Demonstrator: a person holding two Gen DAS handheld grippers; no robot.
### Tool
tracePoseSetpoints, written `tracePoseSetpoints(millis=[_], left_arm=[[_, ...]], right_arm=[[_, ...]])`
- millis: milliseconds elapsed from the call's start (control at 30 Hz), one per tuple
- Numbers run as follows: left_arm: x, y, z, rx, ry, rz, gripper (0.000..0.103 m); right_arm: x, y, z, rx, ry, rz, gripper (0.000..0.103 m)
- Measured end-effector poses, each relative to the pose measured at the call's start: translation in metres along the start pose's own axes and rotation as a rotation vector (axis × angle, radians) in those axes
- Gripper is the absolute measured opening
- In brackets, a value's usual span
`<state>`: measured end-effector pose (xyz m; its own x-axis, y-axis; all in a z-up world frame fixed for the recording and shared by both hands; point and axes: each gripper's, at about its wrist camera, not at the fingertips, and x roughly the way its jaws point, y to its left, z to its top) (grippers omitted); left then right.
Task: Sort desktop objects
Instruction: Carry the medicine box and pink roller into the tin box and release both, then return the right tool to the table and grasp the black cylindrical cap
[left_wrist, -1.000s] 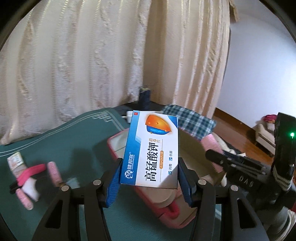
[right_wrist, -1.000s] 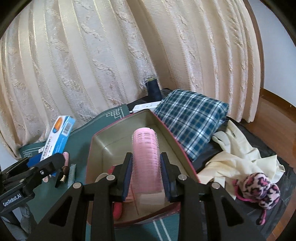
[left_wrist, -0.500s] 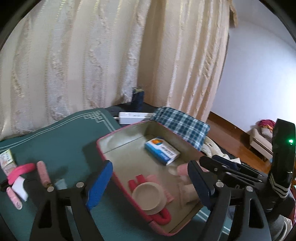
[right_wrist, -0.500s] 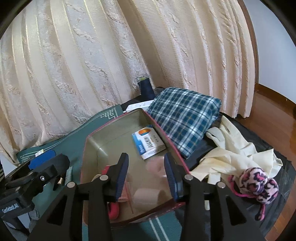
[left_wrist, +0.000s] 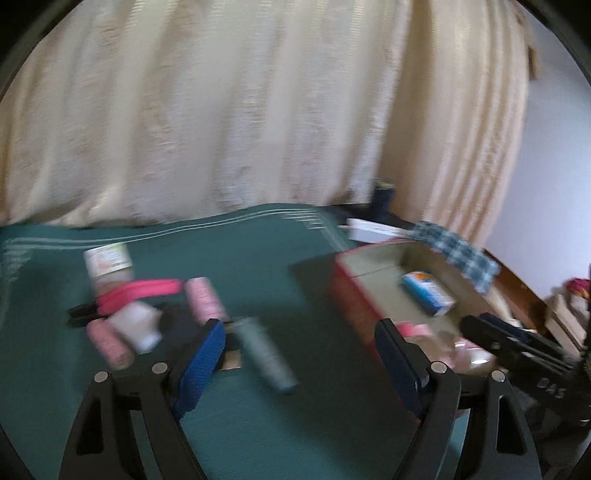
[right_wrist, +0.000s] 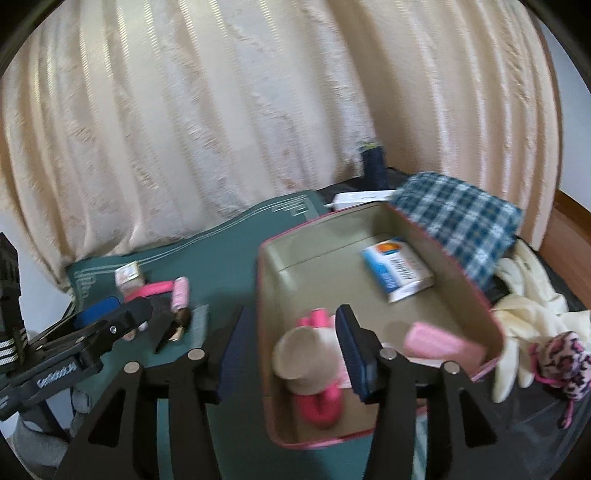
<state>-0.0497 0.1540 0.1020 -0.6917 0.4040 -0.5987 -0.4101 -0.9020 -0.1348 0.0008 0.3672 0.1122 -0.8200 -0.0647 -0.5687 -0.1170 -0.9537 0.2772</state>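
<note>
A pink-rimmed storage box (right_wrist: 476, 288) stands on the green mat (right_wrist: 229, 258). Inside lie a blue and white medicine box (right_wrist: 397, 271), a pink hair roller (right_wrist: 443, 341) and a beige round lid on pink items (right_wrist: 306, 354). My right gripper (right_wrist: 291, 350) is open and empty over the box's left wall. My left gripper (left_wrist: 299, 363) is open and empty above the mat, left of the box (left_wrist: 354, 295). Ahead of it lie a grey-green tube (left_wrist: 266, 354), pink rollers (left_wrist: 205, 299), a pink band (left_wrist: 140, 290) and a small carton (left_wrist: 107, 258).
A plaid cloth (right_wrist: 458, 218), white gloves (right_wrist: 528, 306) and a pink leopard scrunchie (right_wrist: 565, 358) lie right of the box. A white power strip (right_wrist: 360, 199) and a dark bottle (right_wrist: 373, 162) sit behind it, in front of the curtain. The images are motion-blurred.
Both grippers have let go: the medicine box and the pink roller now lie in the storage box. Both grippers have swung left, the left one toward the loose items on the mat.
</note>
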Motion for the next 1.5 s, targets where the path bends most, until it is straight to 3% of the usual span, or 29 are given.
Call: tracePoseSetpoints(millis=[167, 300, 467, 1100, 1500], left_arm=[[-0.012, 0.060, -0.016, -0.059, 0.001, 0.152, 0.085], [-0.020, 0.115, -0.027, -0.167, 0.013, 0.229, 0.085], [-0.028, 0.152, -0.033, -0.229, 0.000, 0.279, 0.085], [-0.012, 0.198, -0.055, -0.331, 0.056, 0.260, 0.085], [-0.004, 0.205, -0.061, -0.346, 0.082, 0.277, 0.085]], right_arm=[[0.010, 0.039, -0.005, -0.071, 0.015, 0.065, 0.053], [0.023, 0.065, -0.010, -0.114, 0.037, 0.112, 0.053], [0.045, 0.095, -0.017, -0.158, 0.086, 0.157, 0.053], [0.144, 0.188, -0.032, -0.391, 0.231, 0.205, 0.053], [0.195, 0.196, -0.019, -0.390, 0.262, 0.160, 0.053]])
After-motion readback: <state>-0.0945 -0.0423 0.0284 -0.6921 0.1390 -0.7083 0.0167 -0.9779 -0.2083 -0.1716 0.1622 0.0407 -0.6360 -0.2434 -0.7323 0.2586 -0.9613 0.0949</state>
